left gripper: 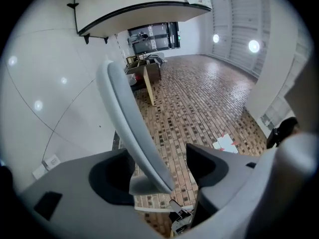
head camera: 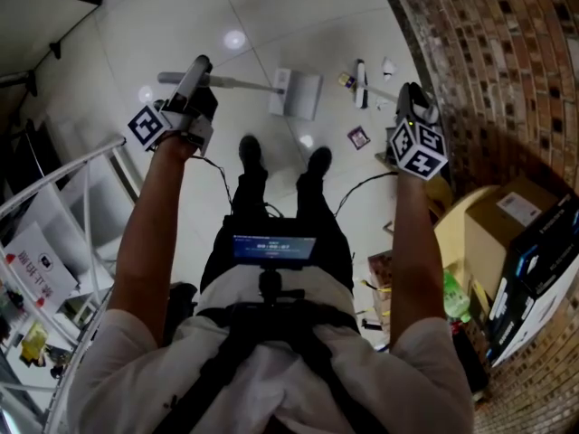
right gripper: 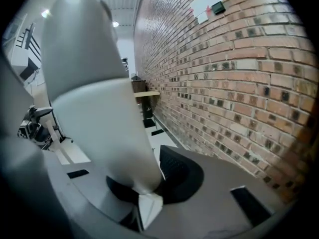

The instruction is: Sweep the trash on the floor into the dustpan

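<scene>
A white dustpan (head camera: 298, 93) lies on the pale tiled floor ahead of my feet. Its long grey handle (head camera: 226, 82) runs left to my left gripper (head camera: 201, 66). In the left gripper view the handle (left gripper: 129, 118) leans on the left jaw with a gap to the right one, so the left gripper (left gripper: 159, 168) is open. My right gripper (head camera: 412, 93) is shut on the thick white broom handle (right gripper: 94, 98), which fills the space between its jaws (right gripper: 144, 183). The broom head (head camera: 361, 84) rests on the floor. Trash lies nearby: a small packet (head camera: 358, 137) and a white scrap (head camera: 387, 66).
A brick wall (head camera: 488, 52) curves along the right. Cardboard boxes (head camera: 507, 215) and a black box (head camera: 543, 269) stand at the lower right by a round wooden top (head camera: 452, 233). A white railing (head camera: 81, 179) is on the left. My shoes (head camera: 250, 152) stand just behind the dustpan.
</scene>
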A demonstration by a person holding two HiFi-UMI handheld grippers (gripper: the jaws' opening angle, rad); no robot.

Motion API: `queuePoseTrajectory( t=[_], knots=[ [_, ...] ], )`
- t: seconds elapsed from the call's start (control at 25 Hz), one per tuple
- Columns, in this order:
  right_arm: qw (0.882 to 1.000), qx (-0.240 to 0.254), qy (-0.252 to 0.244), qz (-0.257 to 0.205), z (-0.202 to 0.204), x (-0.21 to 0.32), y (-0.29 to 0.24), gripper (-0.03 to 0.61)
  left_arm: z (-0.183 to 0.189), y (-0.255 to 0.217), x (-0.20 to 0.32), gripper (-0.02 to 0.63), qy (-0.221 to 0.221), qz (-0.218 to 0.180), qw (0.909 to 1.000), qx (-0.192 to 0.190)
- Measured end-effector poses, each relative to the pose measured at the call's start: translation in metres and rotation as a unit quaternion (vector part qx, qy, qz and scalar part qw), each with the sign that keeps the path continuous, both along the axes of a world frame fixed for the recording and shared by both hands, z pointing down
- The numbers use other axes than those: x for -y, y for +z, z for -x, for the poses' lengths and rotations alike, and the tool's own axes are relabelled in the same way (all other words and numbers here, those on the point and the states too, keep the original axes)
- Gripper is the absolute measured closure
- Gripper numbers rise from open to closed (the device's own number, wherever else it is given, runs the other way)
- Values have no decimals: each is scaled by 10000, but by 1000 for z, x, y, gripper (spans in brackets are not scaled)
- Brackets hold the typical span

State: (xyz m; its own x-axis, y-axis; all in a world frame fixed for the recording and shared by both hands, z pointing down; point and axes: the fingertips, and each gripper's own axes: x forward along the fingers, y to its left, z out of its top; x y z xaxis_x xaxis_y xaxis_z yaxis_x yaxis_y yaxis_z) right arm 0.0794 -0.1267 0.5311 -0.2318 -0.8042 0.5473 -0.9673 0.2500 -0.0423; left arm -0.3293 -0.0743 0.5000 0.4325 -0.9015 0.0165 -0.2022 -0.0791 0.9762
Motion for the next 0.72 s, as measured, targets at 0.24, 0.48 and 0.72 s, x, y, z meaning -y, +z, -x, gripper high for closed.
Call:
queuePoseTrajectory(
  t=[0.24, 0.48, 0.72],
  knots=[
    [9981, 334, -509, -24, 47, -11, -21, 532, 6, 1, 3, 531, -59, -91, 9995, -309],
    [9927, 794, -908, -7, 79, -38, -46, 546, -9, 0, 3, 535, 407, -110, 9986, -332],
    [9930, 191, -1115, -346, 66, -64, -83, 572, -13, -4, 3, 552, 975, -154, 9948, -246]
  ],
)
